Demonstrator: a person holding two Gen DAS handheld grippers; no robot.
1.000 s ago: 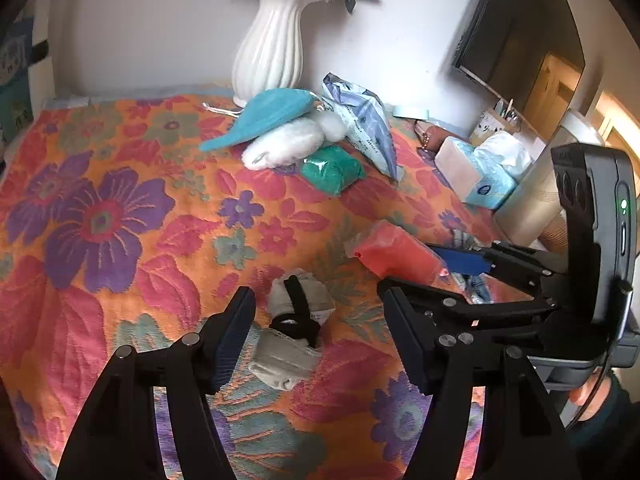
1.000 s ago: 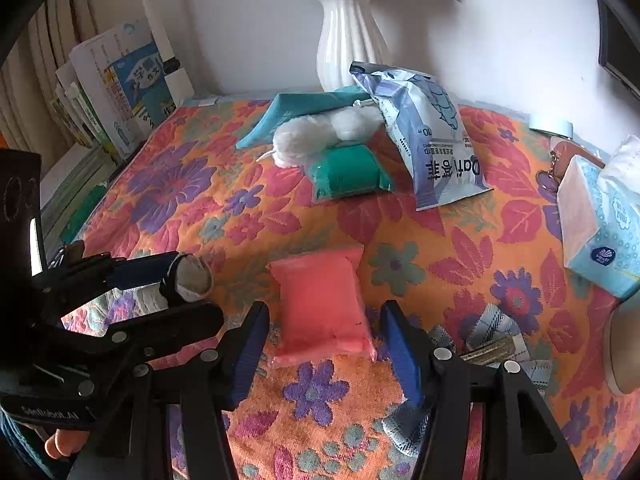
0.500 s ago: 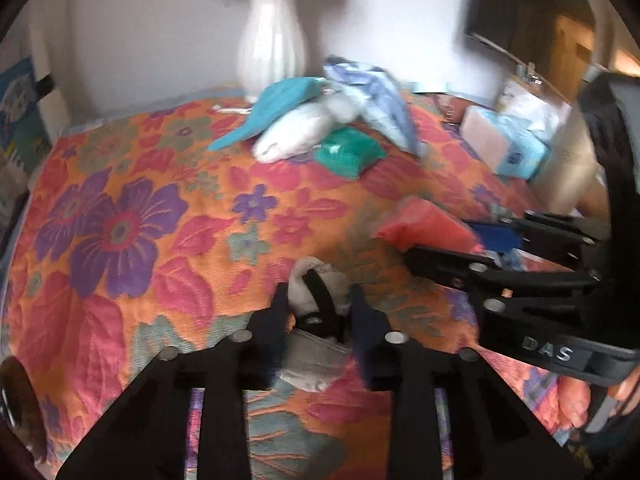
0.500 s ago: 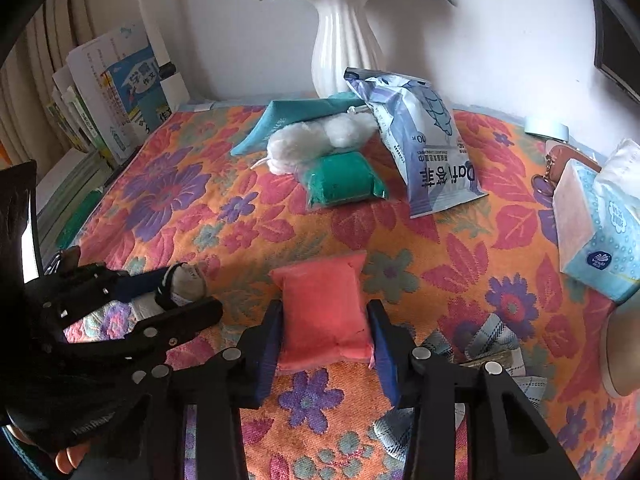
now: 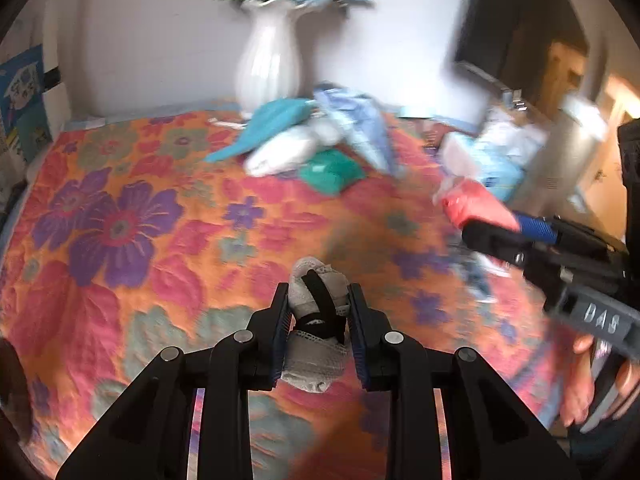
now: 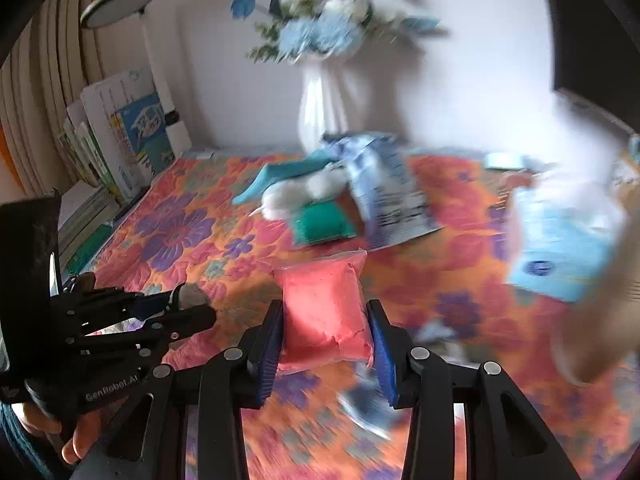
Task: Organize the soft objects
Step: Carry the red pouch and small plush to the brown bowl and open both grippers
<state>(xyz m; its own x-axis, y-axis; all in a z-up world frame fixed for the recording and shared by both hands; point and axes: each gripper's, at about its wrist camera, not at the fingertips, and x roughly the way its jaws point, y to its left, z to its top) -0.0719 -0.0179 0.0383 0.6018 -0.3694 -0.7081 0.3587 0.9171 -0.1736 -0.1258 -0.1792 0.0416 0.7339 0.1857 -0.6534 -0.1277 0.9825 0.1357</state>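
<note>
My left gripper (image 5: 318, 322) is shut on a grey rolled sock bundle (image 5: 316, 320) with a black band, held just above the floral cloth (image 5: 120, 240). My right gripper (image 6: 326, 332) is shut on a pink soft packet (image 6: 324, 312) and holds it off the cloth; the packet also shows at the right of the left wrist view (image 5: 476, 206). A pile of soft things lies by the white vase (image 5: 270, 68): a teal pouch (image 5: 264, 128), a white fluffy bundle (image 5: 280, 154), a green packet (image 5: 332, 170) and a blue-white bag (image 5: 360, 128).
A light blue tissue box (image 6: 560, 240) stands at the right. Books (image 6: 120, 140) lean at the left edge of the table. A striped cloth (image 6: 368, 404) lies under my right gripper. A dark screen (image 5: 504, 32) hangs at the back right.
Both grippers closed, the left on the sock bundle and the right on the pink packet. Both have lifted their loads off the cloth, and the views are blurred by motion.
</note>
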